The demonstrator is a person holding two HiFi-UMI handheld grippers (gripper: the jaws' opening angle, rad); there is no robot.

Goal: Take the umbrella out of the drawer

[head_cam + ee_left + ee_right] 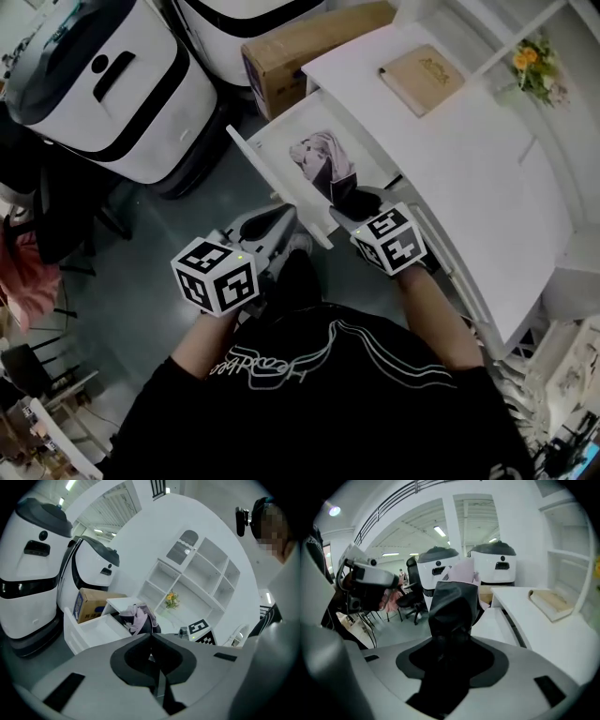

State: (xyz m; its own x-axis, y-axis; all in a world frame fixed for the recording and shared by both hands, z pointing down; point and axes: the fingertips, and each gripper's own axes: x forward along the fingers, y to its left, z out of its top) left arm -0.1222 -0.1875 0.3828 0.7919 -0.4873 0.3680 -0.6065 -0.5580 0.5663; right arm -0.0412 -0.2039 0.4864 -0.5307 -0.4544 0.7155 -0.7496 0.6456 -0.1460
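Note:
A folded umbrella [325, 161], pale pink with a black lower part, hangs above the open white drawer [277, 141] of the desk. My right gripper [345, 203] is shut on its black end. In the right gripper view the umbrella [452, 603] stands up between the jaws of the right gripper [449, 641] and fills the middle. My left gripper [270, 223] is to the left of the drawer front, jaws together with nothing in them. From the left gripper [151, 635], the umbrella [138, 616] shows over the drawer [91, 631].
The white desk top [459, 159] carries a tan book [422, 78]; flowers [534, 62] sit on the shelf behind. A cardboard box [300, 47] and two white robot bodies [103, 94] stand on the floor beyond the drawer. An office chair [52, 220] is at far left.

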